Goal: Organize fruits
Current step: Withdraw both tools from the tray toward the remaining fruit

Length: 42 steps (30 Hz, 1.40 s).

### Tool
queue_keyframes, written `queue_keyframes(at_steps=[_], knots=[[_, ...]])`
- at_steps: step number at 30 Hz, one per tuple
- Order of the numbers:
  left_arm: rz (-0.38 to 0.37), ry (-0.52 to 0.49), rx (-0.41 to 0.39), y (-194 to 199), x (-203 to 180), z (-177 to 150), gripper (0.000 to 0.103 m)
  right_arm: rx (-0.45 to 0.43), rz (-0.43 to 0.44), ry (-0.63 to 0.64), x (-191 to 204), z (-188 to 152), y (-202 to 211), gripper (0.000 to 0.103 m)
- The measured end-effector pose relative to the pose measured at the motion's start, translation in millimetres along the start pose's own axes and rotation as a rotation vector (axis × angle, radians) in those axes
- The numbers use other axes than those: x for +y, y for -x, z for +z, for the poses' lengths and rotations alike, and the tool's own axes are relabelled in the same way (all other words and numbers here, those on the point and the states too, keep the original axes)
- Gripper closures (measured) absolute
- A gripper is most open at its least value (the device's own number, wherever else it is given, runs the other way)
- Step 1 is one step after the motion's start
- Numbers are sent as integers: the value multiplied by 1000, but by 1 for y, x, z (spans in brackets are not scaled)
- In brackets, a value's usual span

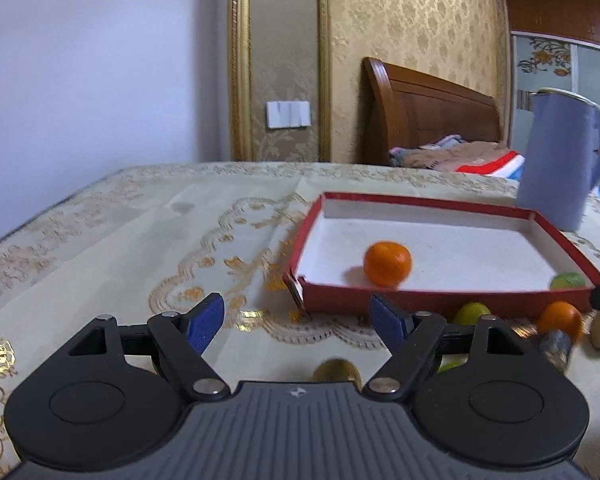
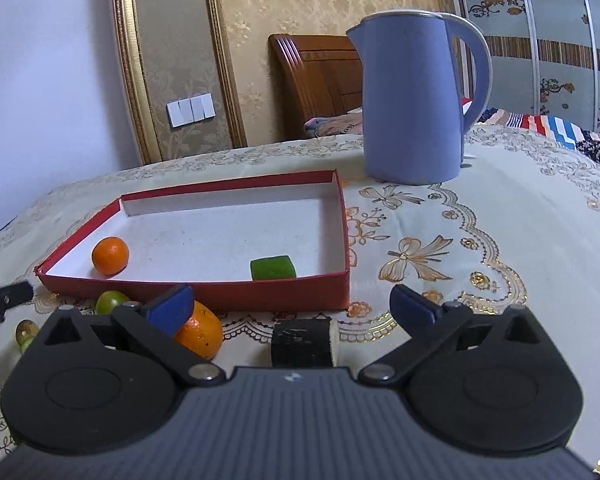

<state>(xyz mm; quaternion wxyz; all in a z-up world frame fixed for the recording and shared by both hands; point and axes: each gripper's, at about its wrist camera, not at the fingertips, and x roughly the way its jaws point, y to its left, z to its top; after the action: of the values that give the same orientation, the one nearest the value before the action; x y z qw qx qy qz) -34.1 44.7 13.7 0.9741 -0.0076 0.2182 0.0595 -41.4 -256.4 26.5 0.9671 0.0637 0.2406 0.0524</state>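
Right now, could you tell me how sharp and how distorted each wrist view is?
Left wrist view: the orange in the red box is smeared by motion, and the fruit at the right edge is blurrier still. Right wrist view: sharper, the green piece is crisp; fisheye bends the gold frame.

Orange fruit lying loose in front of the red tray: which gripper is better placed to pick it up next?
Probably the right gripper: it is open, with the orange fruit beside its left finger. The left gripper, also open and empty, sees it far right, beyond its fingers.
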Motion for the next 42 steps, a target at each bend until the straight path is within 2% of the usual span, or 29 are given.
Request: queue_keyframes(at_steps=[3, 4, 5, 6, 7, 9, 12, 16, 19, 21, 23, 24, 32, 33, 36, 42], knots=[[-24, 0, 1, 10, 5, -10, 23, 1, 1, -7, -1, -1, 1, 0], [-62, 34, -5, 14, 13, -12, 23, 4, 0, -7, -1, -1, 0, 0], [-83, 80, -15, 17, 21, -13, 18, 6, -1, -5, -1, -1, 0, 0], [-72, 127, -19, 18, 28, -13, 13, 8, -3, -2, -1, -1, 0, 0], [-54, 166, -11, 16, 33, -14, 13, 8, -4, -2, 0, -1, -1, 0], [-72, 206, 42, 9, 41, -13, 13, 7, -6, -5, -1, -1, 0, 0], [-76, 182, 64, 7, 39, -12, 13, 10, -7, -12, -2, -1, 0, 0], [-21, 49, 96, 9, 21, -14, 13, 19, -6, -19, -4, -1, -2, 0], [22, 30, 116, 6, 19, -14, 12, 20, -5, -18, -4, -1, -2, 0], [47, 21, 95, 5, 22, -12, 12, 19, -5, -19, -4, -2, -2, 0], [107, 34, 73, 6, 28, -9, 12, 19, -5, -21, -5, -2, -1, 0], [108, 39, 75, 5, 32, -8, 12, 19, -5, -22, -5, -2, -1, 0], [-68, 156, 133, 6, 58, -10, 12, 23, -5, -34, -6, -1, -2, 0], [-73, 145, 133, 8, 55, -10, 12, 27, -6, -35, -6, -1, -3, 0], [-27, 88, 114, 10, 44, -12, 12, 34, -5, -39, -7, -1, -5, 0], [-101, 11, 133, 16, 36, -17, 12, 36, -4, -53, -9, -1, -5, 0]])
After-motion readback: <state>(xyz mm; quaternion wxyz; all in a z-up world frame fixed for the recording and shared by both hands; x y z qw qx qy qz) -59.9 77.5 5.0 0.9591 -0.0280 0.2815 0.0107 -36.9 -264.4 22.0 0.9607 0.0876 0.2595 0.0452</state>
